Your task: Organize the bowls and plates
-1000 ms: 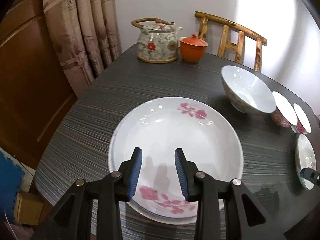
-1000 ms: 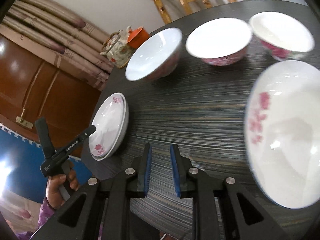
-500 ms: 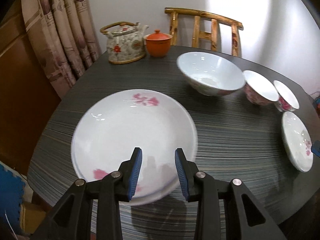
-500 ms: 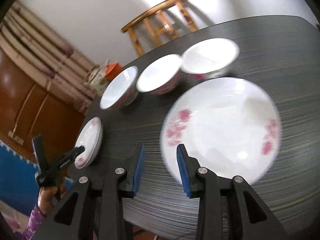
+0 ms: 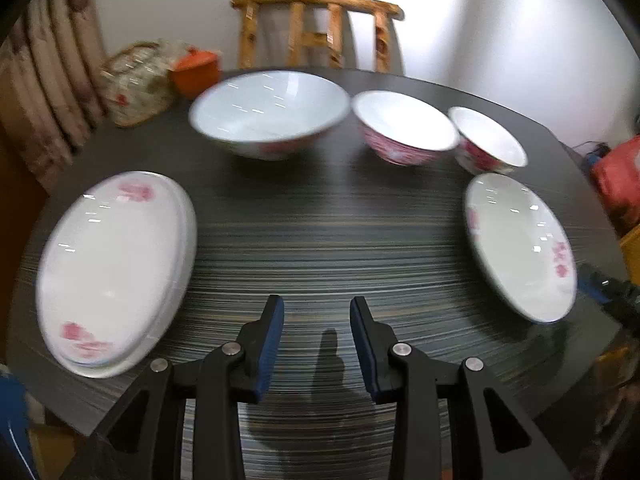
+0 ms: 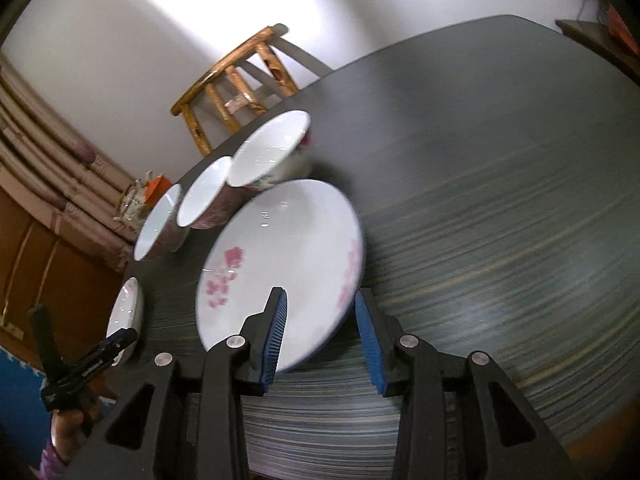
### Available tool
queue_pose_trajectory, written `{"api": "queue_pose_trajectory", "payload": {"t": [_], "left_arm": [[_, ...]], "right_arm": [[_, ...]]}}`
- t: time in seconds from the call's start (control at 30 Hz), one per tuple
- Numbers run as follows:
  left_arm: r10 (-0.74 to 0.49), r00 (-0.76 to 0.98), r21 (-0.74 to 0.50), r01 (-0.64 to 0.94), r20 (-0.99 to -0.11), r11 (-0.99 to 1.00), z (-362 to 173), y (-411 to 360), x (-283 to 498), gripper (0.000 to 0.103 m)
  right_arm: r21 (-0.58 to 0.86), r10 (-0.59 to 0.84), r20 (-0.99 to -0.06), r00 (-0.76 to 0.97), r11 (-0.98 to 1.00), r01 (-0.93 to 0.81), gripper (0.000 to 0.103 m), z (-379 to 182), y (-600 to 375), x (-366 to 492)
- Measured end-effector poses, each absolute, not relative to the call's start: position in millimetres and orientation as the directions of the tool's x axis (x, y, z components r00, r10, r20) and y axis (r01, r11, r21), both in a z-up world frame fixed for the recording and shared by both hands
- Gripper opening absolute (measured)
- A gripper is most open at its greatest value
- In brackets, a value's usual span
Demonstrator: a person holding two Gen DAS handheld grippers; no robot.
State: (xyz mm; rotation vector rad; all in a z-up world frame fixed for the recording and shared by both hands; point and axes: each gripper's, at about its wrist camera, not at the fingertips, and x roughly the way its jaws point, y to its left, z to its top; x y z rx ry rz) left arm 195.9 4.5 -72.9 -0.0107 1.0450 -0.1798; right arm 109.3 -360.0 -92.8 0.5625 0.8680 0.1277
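The left wrist view looks across a round dark striped surface (image 5: pixel 320 240). At the far left edge lies a stack of plates (image 5: pixel 116 268), white with pink flowers; the edge lines suggest two plates, though blur makes the count uncertain. Behind it stand a patterned teapot (image 5: pixel 136 80) and an orange lidded pot (image 5: pixel 196 70), touching or nearly so. A wooden chair (image 5: pixel 316 28) stands beyond the far rim. Along the back, from left to right, sit a large bowl (image 5: pixel 268 112), a medium bowl (image 5: pixel 404 128) and a small bowl (image 5: pixel 488 140), each just beside the next. To the right lies a single plate (image 5: pixel 520 244) with pink flowers, near the small bowl.

The left tongs (image 5: pixel 317 344) hang over bare surface between the stack and the single plate, jaws apart, with nothing between them.

In the right wrist view, the right tongs (image 6: pixel 320 332) point at the near rim of the single plate. Their jaws have just been opening and stand apart. The left pad overlaps the plate rim in the view and the right pad lies off its edge; neither pad presses on the plate. At the lower left, a hand (image 6: pixel 68 428) holds the other tool.
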Motion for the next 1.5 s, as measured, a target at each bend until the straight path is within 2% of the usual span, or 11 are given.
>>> {"api": "queue_pose_trajectory", "payload": {"t": [0.47, 0.8, 0.9, 0.97, 1.03, 1.17, 1.37, 1.5], "left_arm": [[-0.395, 0.349, -0.364, 0.155, -0.850, 0.919, -90.4, -56.3, 228.3, 0.035], [-0.358, 0.331, -0.317, 0.171, -0.873, 0.933, -99.7, -73.3, 247.5, 0.035], [-0.345, 0.326, -0.298, 0.186, -0.880, 0.936, -100.1, -75.7, 249.5, 0.035], [-0.341, 0.340, -0.286, 0.202, -0.877, 0.937, -96.3, -74.6, 251.7, 0.035], [-0.366, 0.352, -0.318, 0.188, -0.861, 0.929, -92.1, -65.7, 250.3, 0.035], [-0.475, 0.344, -0.440, 0.180, -0.810, 0.880, -89.0, -53.9, 248.2, 0.035], [-0.485, 0.299, -0.411, 0.279, -0.822, 0.868, -89.1, -82.6, 249.4, 0.036], [-0.473, 0.288, -0.395, 0.290, -0.833, 0.872, -96.1, -91.8, 251.4, 0.036]], "right_arm": [[0.590, 0.366, -0.661, 0.655, 0.792, 0.153, 0.035, -116.7, -389.5, 115.6], [0.605, 0.411, -0.660, 0.629, 0.787, 0.120, 0.035, -123.6, -382.4, 139.2], [0.593, 0.419, -0.670, 0.613, 0.799, 0.103, 0.029, -123.4, -378.2, 146.7], [0.584, 0.419, -0.680, 0.602, 0.805, 0.100, 0.019, -124.4, -376.2, 149.2], [0.583, 0.424, -0.688, 0.589, 0.806, 0.101, 0.015, -126.4, -376.1, 151.3], [0.617, 0.452, -0.671, 0.588, 0.780, 0.104, 0.015, -129.7, -381.1, 149.8], [0.622, 0.463, -0.667, 0.584, 0.778, 0.093, 0.015, -130.0, -377.4, 150.7], [0.623, 0.470, -0.667, 0.578, 0.778, 0.086, 0.015, -130.0, -376.5, 151.7]]}}
